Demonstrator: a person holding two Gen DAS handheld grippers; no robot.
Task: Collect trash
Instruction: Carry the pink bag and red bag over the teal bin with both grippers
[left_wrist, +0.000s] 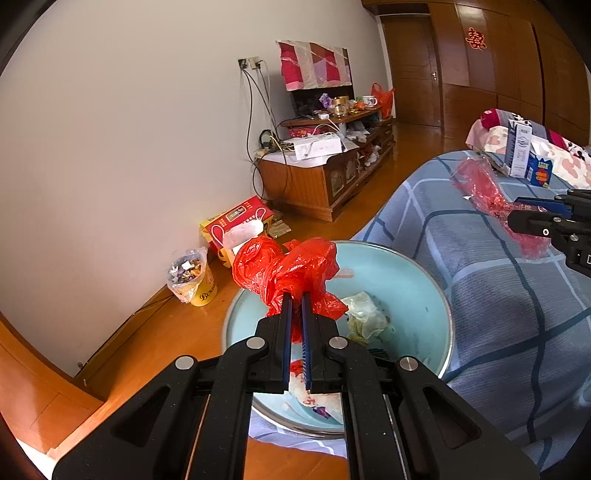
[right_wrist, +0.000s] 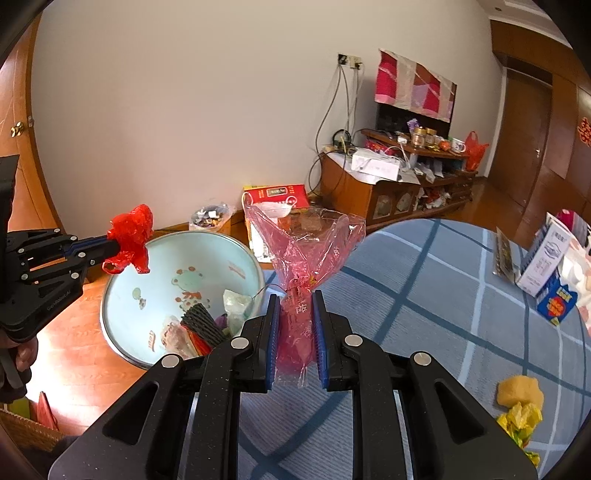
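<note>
Two claws (left_wrist: 296, 299) (right_wrist: 294, 299), two wrappers (left_wrist: 284, 269) (right_wrist: 303, 251), one basin (left_wrist: 406, 280)

I'm in a home bedroom: blue plaid-sheeted bed (right_wrist: 424, 295), cluttered wooden TV cabinet (right_wrist: 388, 188) beyond it, dark wooden wardrobe doors (left_wrist: 517, 74) past that

A white wall (left_wrist: 129, 129) fills the upper left of both views. Against it, right of centre, stands a wooden cabinet (left_wrist: 314, 181) cluttered with a white box (left_wrist: 317, 147), jars (left_wrist: 340, 105) and a mug (left_wrist: 368, 100); a patched pink cloth (left_wrist: 314, 65) hangs above. Cables (left_wrist: 255, 103) drop from a socket (left_wrist: 249, 63). A wooden door (left_wrist: 413, 70) stands at upper right. The wood floor (left_wrist: 166, 332) runs across the lower left.
</note>
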